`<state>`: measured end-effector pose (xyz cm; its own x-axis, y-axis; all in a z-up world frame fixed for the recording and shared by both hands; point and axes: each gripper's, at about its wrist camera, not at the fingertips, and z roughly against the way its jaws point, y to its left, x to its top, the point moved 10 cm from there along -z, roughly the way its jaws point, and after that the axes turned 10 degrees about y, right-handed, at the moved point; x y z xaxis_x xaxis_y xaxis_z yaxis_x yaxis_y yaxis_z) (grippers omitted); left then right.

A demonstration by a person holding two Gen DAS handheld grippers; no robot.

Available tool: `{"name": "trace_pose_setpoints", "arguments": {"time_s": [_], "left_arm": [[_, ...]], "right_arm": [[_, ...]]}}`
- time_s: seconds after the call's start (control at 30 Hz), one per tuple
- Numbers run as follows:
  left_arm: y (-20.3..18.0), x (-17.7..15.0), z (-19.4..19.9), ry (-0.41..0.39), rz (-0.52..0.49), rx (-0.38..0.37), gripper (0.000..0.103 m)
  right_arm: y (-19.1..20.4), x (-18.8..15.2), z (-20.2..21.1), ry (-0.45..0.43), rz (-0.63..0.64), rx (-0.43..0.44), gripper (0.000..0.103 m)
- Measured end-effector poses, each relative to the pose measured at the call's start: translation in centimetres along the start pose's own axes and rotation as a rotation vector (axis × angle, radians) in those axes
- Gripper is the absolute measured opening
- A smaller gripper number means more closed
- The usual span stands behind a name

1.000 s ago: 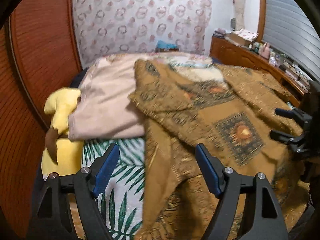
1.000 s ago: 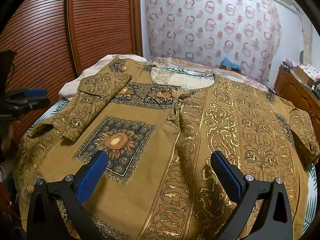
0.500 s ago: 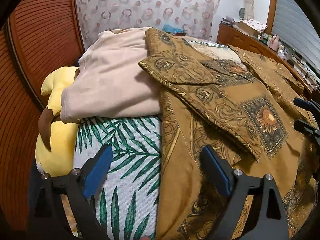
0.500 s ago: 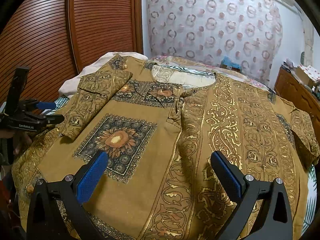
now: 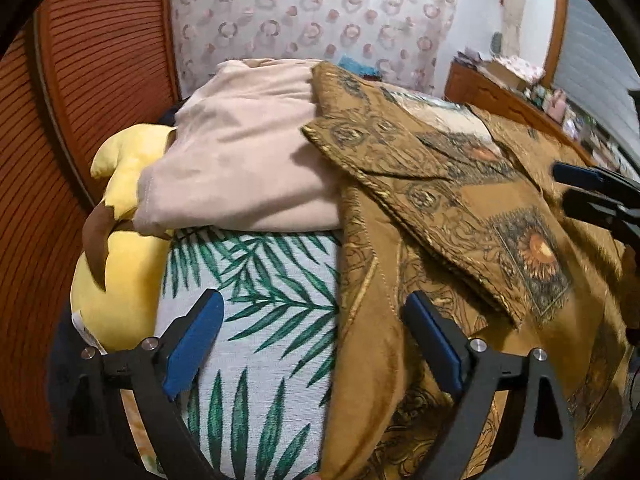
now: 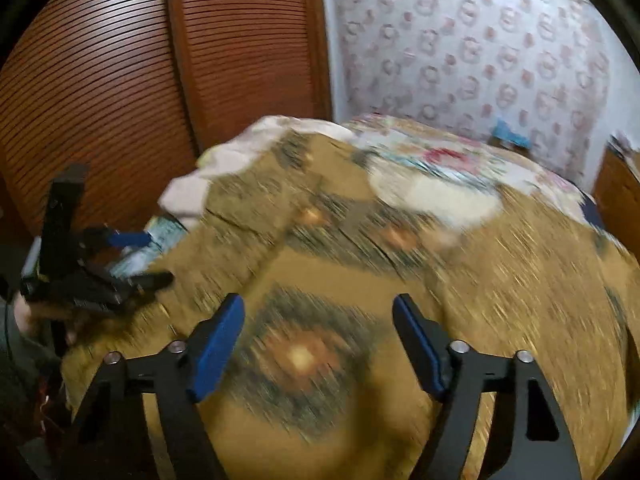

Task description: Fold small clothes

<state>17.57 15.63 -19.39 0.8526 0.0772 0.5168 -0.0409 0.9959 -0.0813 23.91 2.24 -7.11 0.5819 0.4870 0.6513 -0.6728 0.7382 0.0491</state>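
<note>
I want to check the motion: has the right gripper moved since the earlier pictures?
Yes. The right gripper has moved left and forward: in its own view the sunflower square now lies between its fingers, and the wooden door fills more of the frame.

We see a brown shirt of matt woven cloth with glinting gold print, on a leaf-print bedsheet of coarse weave. Pink garment is soft smooth cloth; yellow plush is fuzzy. Wardrobe doors are ribbed, semi-gloss wood. Fingers carry matt blue pads on black plastic.
</note>
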Motion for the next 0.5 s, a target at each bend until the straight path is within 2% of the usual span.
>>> {"name": "trace_pose_setpoints", "arguments": {"time_s": [0.2, 0.33, 0.5], "left_arm": [[0.6, 0.0, 0.1, -0.008, 0.021, 0.002, 0.092], [0.4, -0.1, 0.0, -0.009, 0.027, 0.01, 0.092], [0.3, -0.3, 0.0, -0.006, 0.021, 0.016, 0.092]], "right_arm": [[5.1, 4.1, -5.6, 0.064, 0.08, 0.069, 0.07], [5.9, 4.7, -9.4, 0.112, 0.103, 0.024, 0.07], [6.3, 4.9, -11.2, 0.14, 0.122, -0.013, 0.07]]}}
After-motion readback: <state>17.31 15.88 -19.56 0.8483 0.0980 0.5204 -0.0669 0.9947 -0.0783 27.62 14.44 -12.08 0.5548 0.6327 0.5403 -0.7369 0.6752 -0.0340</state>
